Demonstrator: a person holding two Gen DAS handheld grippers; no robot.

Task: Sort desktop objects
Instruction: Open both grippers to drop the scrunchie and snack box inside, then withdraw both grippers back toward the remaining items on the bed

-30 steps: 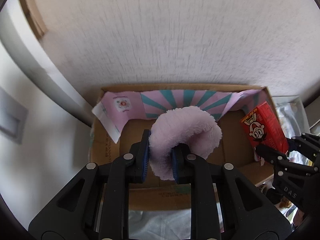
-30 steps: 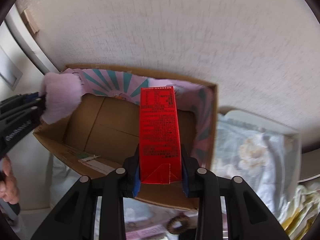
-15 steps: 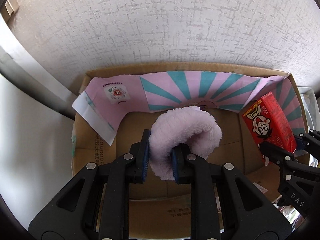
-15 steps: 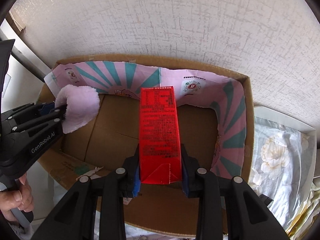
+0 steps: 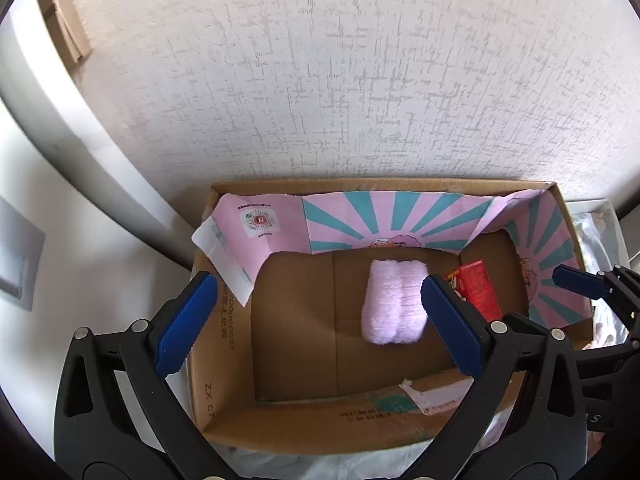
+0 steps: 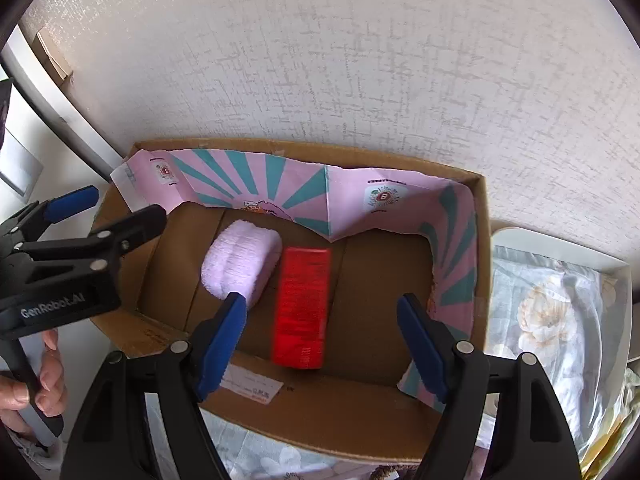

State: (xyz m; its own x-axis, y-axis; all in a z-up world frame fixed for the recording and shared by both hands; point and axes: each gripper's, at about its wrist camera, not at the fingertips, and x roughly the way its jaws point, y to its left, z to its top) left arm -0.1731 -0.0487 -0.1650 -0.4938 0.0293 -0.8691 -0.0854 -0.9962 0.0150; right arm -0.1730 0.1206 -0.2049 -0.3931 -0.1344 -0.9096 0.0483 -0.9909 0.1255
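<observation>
Both items released since half a second ago: fluffy pink plush pad and red drink carton, blurred, perhaps still settling, inside brown cardboard box. Left gripper and right gripper now spread wide, empty; this drop-off looks done.

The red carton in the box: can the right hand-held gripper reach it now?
Probably yes. The right hand-held gripper is open above the red carton, which lies in the open-topped box, with nothing between.
</observation>
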